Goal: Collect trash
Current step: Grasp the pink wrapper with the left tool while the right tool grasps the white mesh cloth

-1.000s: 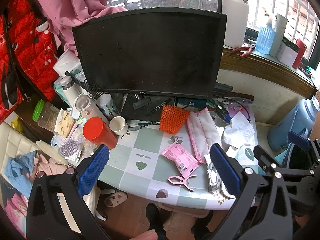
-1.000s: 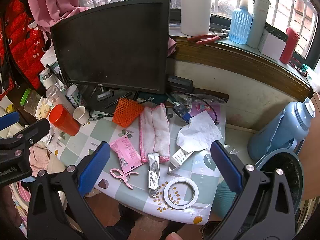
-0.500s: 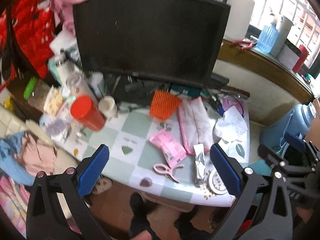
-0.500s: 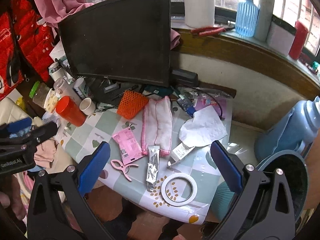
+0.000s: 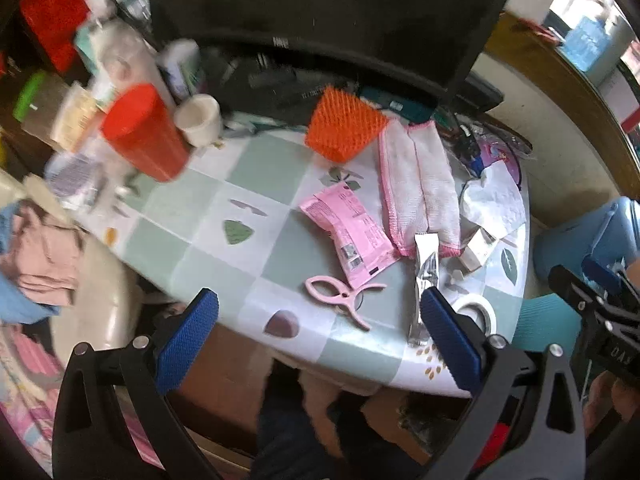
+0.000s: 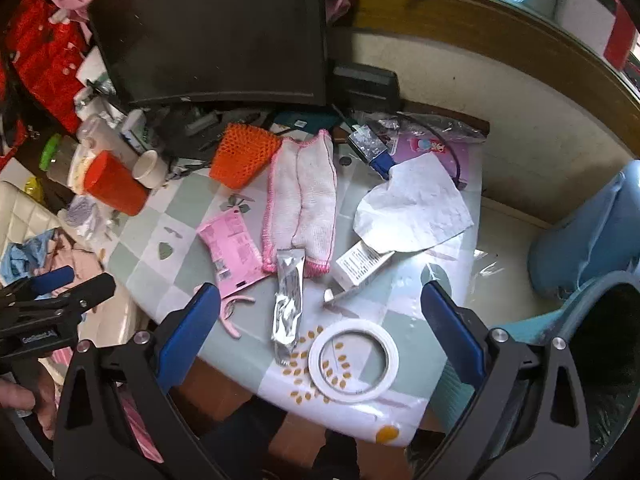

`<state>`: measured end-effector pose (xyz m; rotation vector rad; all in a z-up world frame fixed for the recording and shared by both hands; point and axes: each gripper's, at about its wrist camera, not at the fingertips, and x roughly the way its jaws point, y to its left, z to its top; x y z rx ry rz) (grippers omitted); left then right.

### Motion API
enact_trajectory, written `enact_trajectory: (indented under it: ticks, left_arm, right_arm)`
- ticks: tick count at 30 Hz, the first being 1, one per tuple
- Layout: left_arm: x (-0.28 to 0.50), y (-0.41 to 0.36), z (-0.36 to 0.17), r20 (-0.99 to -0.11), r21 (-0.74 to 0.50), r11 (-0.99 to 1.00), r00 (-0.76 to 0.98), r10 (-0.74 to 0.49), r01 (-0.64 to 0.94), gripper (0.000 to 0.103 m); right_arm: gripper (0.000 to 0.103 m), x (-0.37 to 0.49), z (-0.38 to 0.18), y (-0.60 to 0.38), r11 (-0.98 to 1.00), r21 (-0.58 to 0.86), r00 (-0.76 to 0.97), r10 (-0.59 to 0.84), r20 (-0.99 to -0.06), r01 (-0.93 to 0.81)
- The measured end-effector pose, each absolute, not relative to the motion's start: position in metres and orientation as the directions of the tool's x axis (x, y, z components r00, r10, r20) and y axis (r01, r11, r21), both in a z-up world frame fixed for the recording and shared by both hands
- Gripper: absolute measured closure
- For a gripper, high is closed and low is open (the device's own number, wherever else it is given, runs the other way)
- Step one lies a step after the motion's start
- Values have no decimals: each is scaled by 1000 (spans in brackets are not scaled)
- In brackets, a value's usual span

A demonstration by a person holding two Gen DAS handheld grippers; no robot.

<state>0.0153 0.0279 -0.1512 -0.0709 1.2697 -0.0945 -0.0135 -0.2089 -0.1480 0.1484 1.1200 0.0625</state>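
Approaching stage, nothing collected: you hold left hand-held gripper (image 5: 316,328) and right hand-held gripper (image 6: 320,320) spread apart and empty above the table (image 6: 200,216); silver wrapper (image 6: 289,300) lies near-centre, likely first pick, bin (image 6: 600,340) right.

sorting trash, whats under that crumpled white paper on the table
The white paper covers one end of a small white box; anything else beneath is hidden.

The right gripper (image 6: 318,334) is held wide open above the near table (image 6: 372,292) edge — nothing is gripped. Between its fingers, a silver tube (image 6: 289,298) is seen beside a tape ring (image 6: 353,361), with crumpled paper (image 6: 416,206) farther right.
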Motion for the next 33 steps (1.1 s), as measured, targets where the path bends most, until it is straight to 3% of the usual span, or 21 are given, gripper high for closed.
enact_trajectory:
  ticks: [9, 18, 22, 24, 25, 26, 27, 29, 32, 33]
  left_arm:
    - [85, 19, -238, -963, -206, 979, 176, -203, 0, 5]
    - [127, 10, -313, -977, -202, 978, 73, -198, -46, 5]
    - [128, -7, -320, -987, -130, 991, 92, -131, 15, 5]
    - [126, -14, -320, -988, -104, 994, 111, -108, 42, 6]
    - [124, -17, -320, -988, -91, 995, 119, -96, 50, 7]
    - [122, -18, -318, -987, -78, 995, 134, -85, 59, 14]
    - [120, -20, -315, -986, -70, 995, 149, -80, 69, 28]
    - [118, -25, -309, -982, -84, 992, 164, -99, 99, 46]
    - [122, -26, -306, -980, -114, 989, 152, -126, 90, 56]
    - [123, -24, -306, -979, -125, 988, 149, -137, 86, 61]
  right_arm:
    - [4, 59, -207, -186, 994, 99, 371, 74, -926, 49]
    - [4, 121, -266, -168, 996, 55, 317, 31, -948, 68]
    - [5, 138, -285, -154, 1000, 1, 294, -6, -956, 22]
    - [10, 142, -292, -152, 1000, 2, 278, -5, -961, 25]
    - [19, 144, -299, -153, 999, 15, 255, 6, -967, 35]
    - [26, 145, -303, -153, 999, 21, 238, 11, -971, 40]
    - [36, 146, -307, -152, 999, 28, 224, 18, -974, 43]
    - [38, 144, -306, -152, 999, 24, 251, 14, -968, 37]
    - [51, 142, -303, -147, 999, 35, 267, 33, -963, 4]
    - [63, 142, -302, -145, 999, 41, 268, 42, -963, -8]
